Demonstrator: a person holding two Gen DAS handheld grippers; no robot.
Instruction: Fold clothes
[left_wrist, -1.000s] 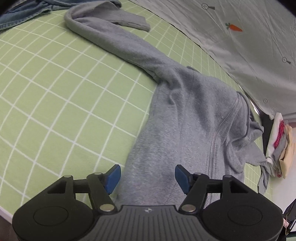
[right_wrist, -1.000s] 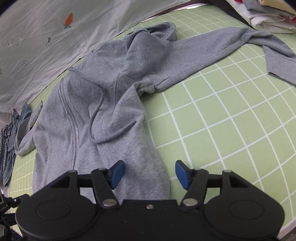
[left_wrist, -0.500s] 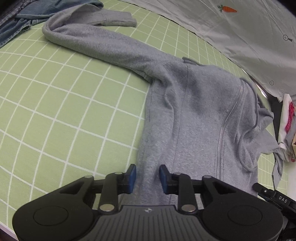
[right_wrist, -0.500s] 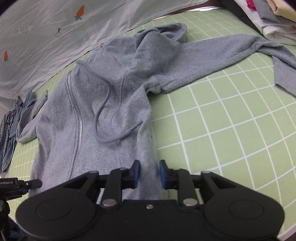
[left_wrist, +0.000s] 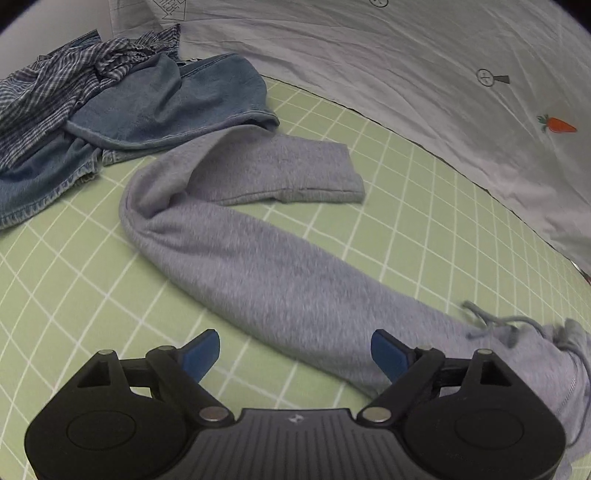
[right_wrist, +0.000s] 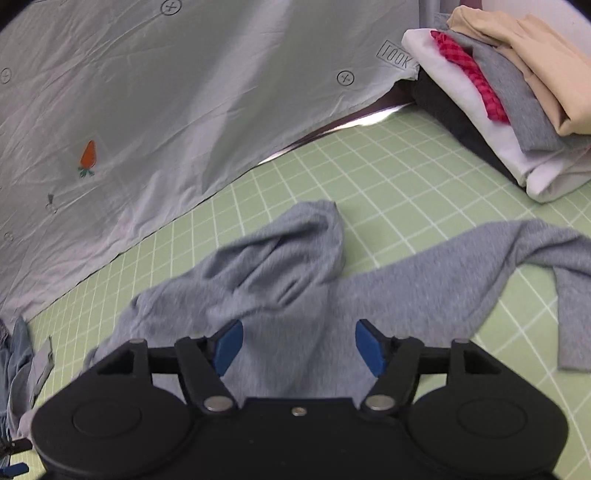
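Both tongs are spread wide w/ nothing between the blue pads.

Left tongs (left_wrist: 295, 354) hang low over the green grid mat (left_wrist: 74, 295) on the counter. The grey hoodie (left_wrist: 280, 280) lies on the mat; its sleeve runs diagonally from lower right up to the left, then doubles back so the cuff (left_wrist: 332, 173) lies flat toward the right. The sleeve passes in front of the tongs, nearer the right pad; whether it touches can't be told. A drawstring (left_wrist: 491, 321) lies loose at the right, near the hoodie's body. Behind the sleeve bend, at top left, sits a pile of denim (left_wrist: 177, 99) w/ a blue checked shirt (left_wrist: 55, 85) on top of it, touching. A pale sheet (left_wrist: 406, 74) w/ a carrot print hangs along the back edge.

Right tongs (right_wrist: 298, 347) hover over the hoodie's (right_wrist: 280, 295) upper part, cloth showing in the gap between the pads. The hood (right_wrist: 310, 236) is bunched up just ahead. The other sleeve (right_wrist: 480, 258) stretches right, its end bent downward at the frame edge. At top right, well apart from the hood, a stack of folded clothes (right_wrist: 517, 92) rests on the mat: white, red check, grey, beige on top, dark item beneath.
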